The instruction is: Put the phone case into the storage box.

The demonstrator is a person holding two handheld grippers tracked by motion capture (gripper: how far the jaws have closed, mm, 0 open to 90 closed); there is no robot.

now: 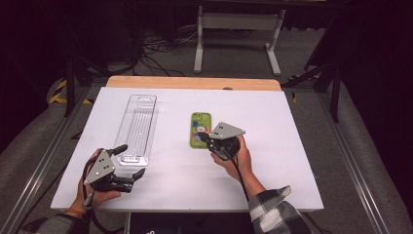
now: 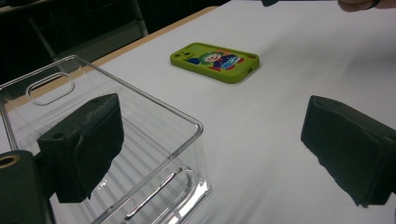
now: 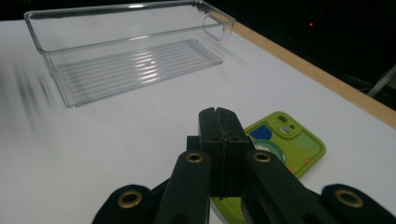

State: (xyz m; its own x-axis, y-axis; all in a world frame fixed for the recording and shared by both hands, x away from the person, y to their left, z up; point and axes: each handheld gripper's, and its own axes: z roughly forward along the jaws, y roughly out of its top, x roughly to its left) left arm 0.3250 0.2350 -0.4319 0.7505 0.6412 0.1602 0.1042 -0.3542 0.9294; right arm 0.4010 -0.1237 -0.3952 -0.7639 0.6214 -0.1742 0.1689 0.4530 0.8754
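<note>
Pressing down beside the green phone case [image 1: 200,129], the right gripper [image 1: 208,140] is held with jaws closed flat together, gripping nothing. The left gripper [image 1: 130,164] is spread wide at the near end of the clear plastic tray [image 1: 137,127]. The case may be pushed away across the white table [image 1: 272,161] unless the jaws are opened first.

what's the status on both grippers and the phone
Left gripper open, one finger inside the clear tray. Right gripper shut, empty, over the near end of the green phone. Phone flat on table, nothing in the way.
</note>
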